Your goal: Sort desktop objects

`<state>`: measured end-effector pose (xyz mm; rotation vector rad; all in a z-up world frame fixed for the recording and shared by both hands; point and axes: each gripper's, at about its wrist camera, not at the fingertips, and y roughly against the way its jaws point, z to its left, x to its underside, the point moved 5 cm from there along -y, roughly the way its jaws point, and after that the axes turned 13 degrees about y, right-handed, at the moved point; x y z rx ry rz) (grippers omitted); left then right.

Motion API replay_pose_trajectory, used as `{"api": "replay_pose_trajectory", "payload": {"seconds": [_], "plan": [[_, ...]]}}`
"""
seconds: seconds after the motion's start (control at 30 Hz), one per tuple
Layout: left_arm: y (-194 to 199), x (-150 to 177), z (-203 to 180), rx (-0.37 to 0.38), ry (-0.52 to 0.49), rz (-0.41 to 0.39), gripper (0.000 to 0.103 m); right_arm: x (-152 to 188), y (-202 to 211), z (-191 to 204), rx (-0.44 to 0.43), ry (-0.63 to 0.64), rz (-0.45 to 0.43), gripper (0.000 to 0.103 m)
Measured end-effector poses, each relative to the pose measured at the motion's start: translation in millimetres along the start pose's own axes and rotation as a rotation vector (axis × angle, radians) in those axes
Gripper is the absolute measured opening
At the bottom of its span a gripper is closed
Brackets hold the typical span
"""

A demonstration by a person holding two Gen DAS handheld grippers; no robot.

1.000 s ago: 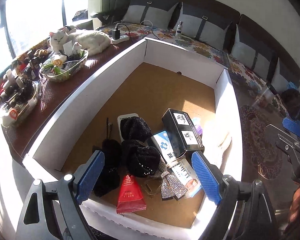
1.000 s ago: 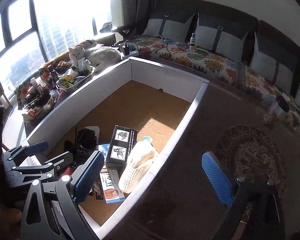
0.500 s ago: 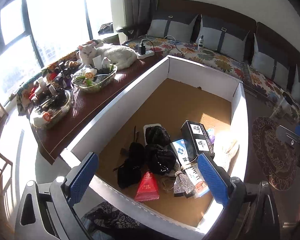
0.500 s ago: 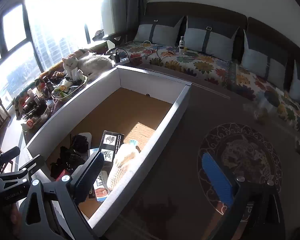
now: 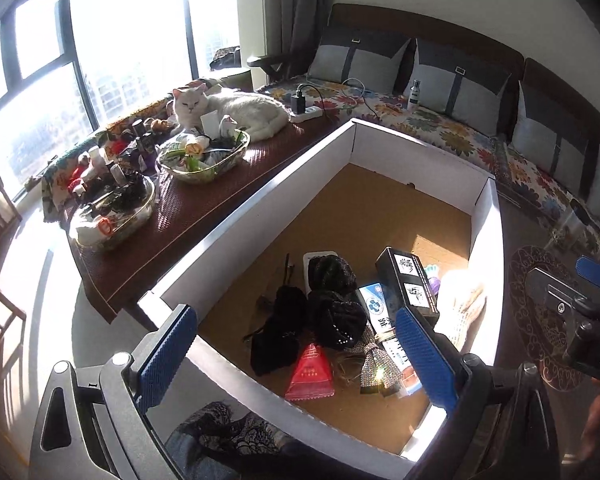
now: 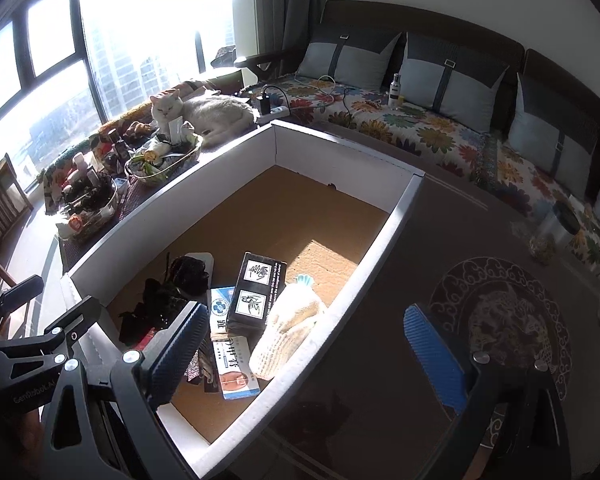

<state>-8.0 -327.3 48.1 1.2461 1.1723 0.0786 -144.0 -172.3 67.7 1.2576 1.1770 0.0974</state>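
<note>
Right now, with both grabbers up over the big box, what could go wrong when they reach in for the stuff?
1. The things are heaped: the black box leans on the blue-and-white packets, so pulling one could tip the rest.
2. The black fabric pieces overlap, so wide-open fingers might grab two at once.
3. Bright sun makes the cream knitted item hard to see in the left view.

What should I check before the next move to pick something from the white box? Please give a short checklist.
1. Left tool open, nothing between its fingers: ok.
2. Right tool open and empty: ok.
3. Black box free on top of the pile: ok.
4. Red packet lying apart from the box wall: ok.
5. Cat outside the box: ok.
6. Items hidden under the black cloth: cannot tell.
</note>
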Motion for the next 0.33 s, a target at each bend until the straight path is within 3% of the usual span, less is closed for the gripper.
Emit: {"api": "replay_pose_trajectory", "payload": {"seconds": [0.2,0.33], "plan": [[-3,4,2,0.007,0.002,0.011,0.101,-1,-3,9,-0.011,0.011,0.000,0.099],[2,5,3,0.002,0.018,-0.027,0.101,-1,-5,14,-0.017,0.022,0.004,0.099]]}}
